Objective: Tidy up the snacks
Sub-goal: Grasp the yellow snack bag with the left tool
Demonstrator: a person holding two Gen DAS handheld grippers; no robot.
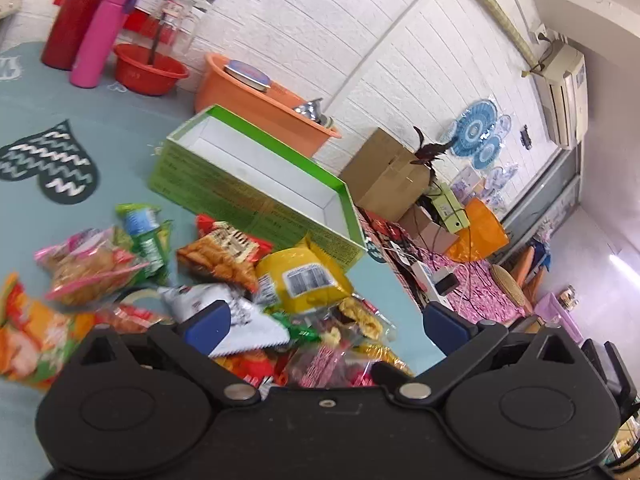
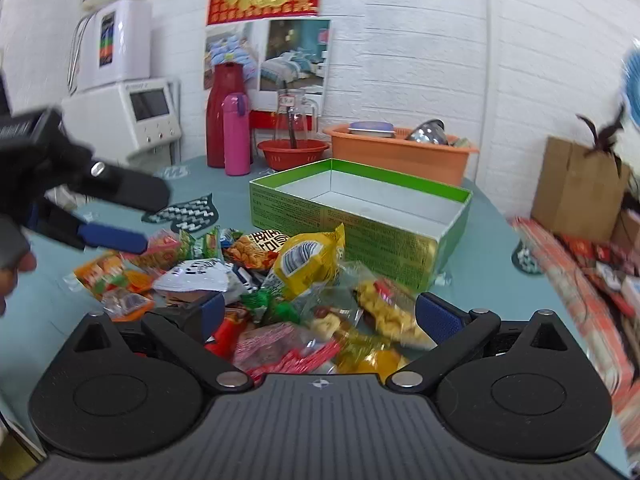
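A pile of snack packets (image 1: 224, 264) lies on the teal tablecloth, with a yellow packet (image 1: 300, 280) and a silver-white packet (image 1: 224, 312) on top. Behind it stands an open green box (image 1: 256, 196) whose white inside holds nothing. My left gripper (image 1: 326, 322) hovers open over the pile, empty. In the right wrist view the same pile (image 2: 280, 280), yellow packet (image 2: 308, 260) and green box (image 2: 320, 216) appear. My right gripper (image 2: 324, 314) is open just above the near packets. The left gripper (image 2: 156, 216) reaches in from the left, open, over the pile's left edge.
At the back of the table stand a red flask (image 2: 220, 116), a pink bottle (image 2: 237, 134), a red basin (image 2: 294, 154) and an orange basin (image 2: 400, 150) with dishes. A cardboard box (image 2: 576, 184) stands off the table's right edge. A person's hand (image 2: 12, 272) shows at the far left.
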